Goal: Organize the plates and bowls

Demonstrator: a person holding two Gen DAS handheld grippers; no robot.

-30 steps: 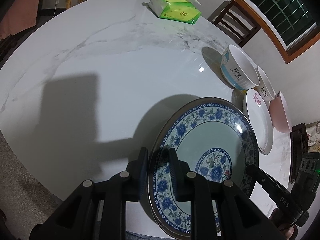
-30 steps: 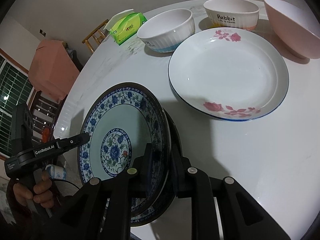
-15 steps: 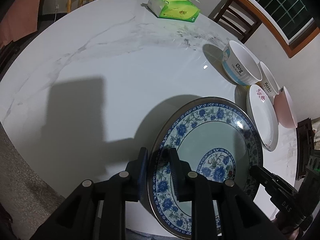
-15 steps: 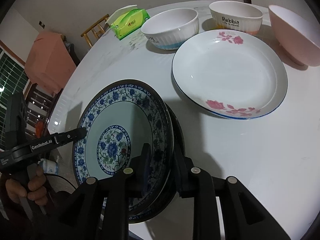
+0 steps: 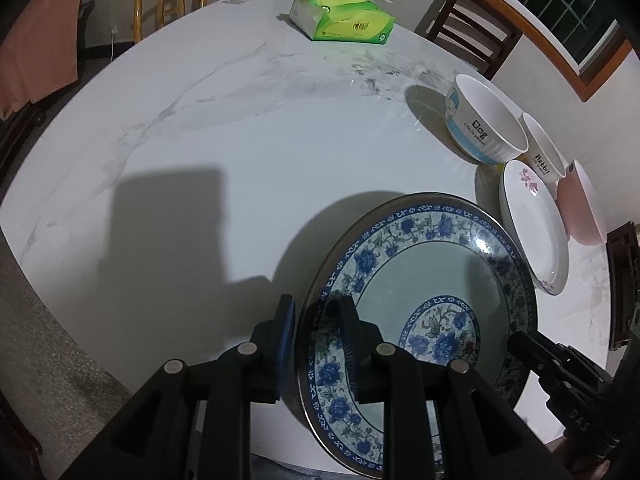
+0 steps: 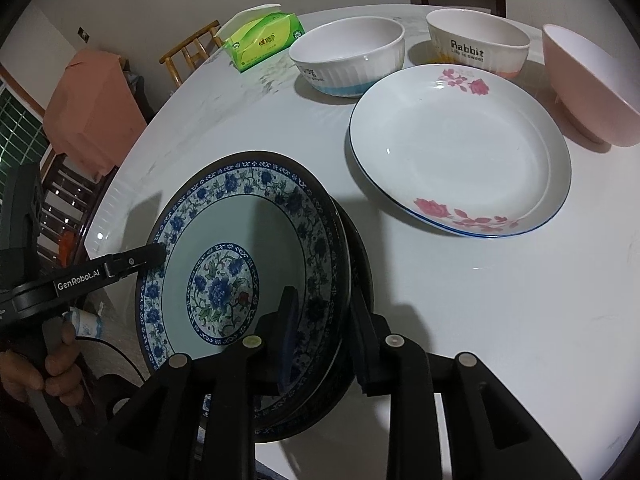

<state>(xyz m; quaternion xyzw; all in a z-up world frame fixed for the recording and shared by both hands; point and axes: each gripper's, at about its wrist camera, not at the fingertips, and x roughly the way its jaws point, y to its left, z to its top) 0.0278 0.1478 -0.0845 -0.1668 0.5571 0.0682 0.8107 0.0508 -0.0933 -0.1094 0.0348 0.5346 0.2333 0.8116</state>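
Observation:
A stack of two blue-and-white flowered plates (image 5: 424,280) (image 6: 240,248) is held tilted above the near edge of the white marble table (image 5: 240,168). My left gripper (image 5: 316,320) is shut on its left rim. My right gripper (image 6: 324,312) is shut on the opposite rim. A white plate with pink roses (image 6: 460,152) (image 5: 532,232) lies flat beyond. Behind it stand a white "Dog" bowl (image 6: 348,54) (image 5: 486,120), a white "Rabbit" bowl (image 6: 478,46) (image 5: 542,152) and a pink bowl (image 6: 588,84) (image 5: 582,204).
A green tissue pack (image 5: 344,20) (image 6: 262,40) lies at the table's far side. Wooden chairs (image 5: 468,20) stand around the table, one draped with an orange cloth (image 6: 92,112). The table's edge runs just under the held plates.
The plate stack has stayed in both grippers and been lifted and drawn slightly back toward the near table edge; the bowls and rose plate have not moved.

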